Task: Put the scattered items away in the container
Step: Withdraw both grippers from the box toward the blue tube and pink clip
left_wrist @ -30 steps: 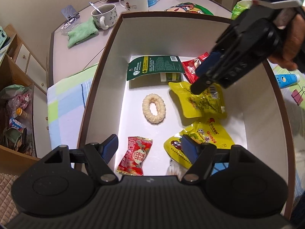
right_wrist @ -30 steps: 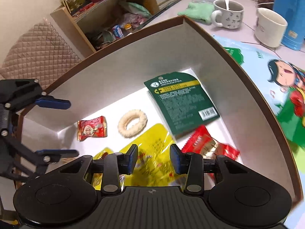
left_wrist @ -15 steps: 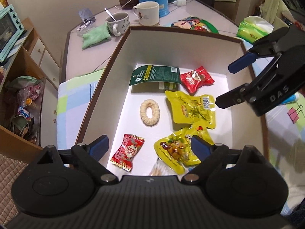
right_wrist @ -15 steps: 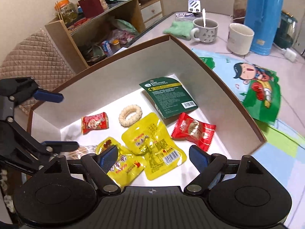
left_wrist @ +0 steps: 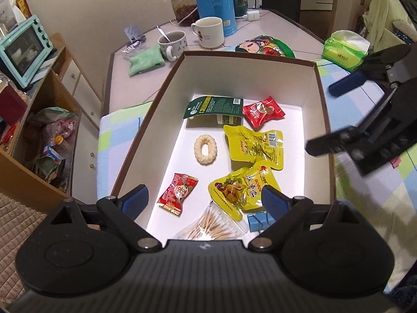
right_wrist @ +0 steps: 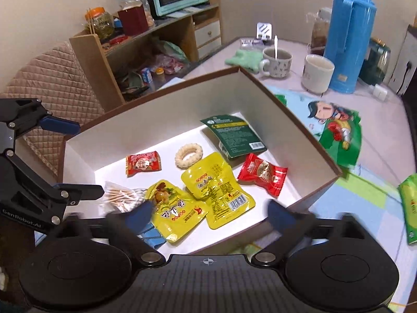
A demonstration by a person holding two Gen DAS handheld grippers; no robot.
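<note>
1. we see the blue clip (left_wrist: 258, 221) only in part, because the left gripper (left_wrist: 204, 199) body covers its lower side.
2. the bag of cotton swabs (left_wrist: 212, 225) is cut by the same gripper body at the bottom.
3. in the right wrist view, the right gripper (right_wrist: 209, 212) fingertips (right_wrist: 280, 215) are blurred.
4. the green tissue pack (right_wrist: 409, 208) is cut by the picture edge.
5. the small print on the dark green packet (left_wrist: 213, 107) is too small for us to read.

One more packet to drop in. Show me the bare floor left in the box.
Bare white floor runs along the box's right wall, beside the red candy and yellow pouch; more lies left of the ring biscuit. The near end is crowded.
</note>
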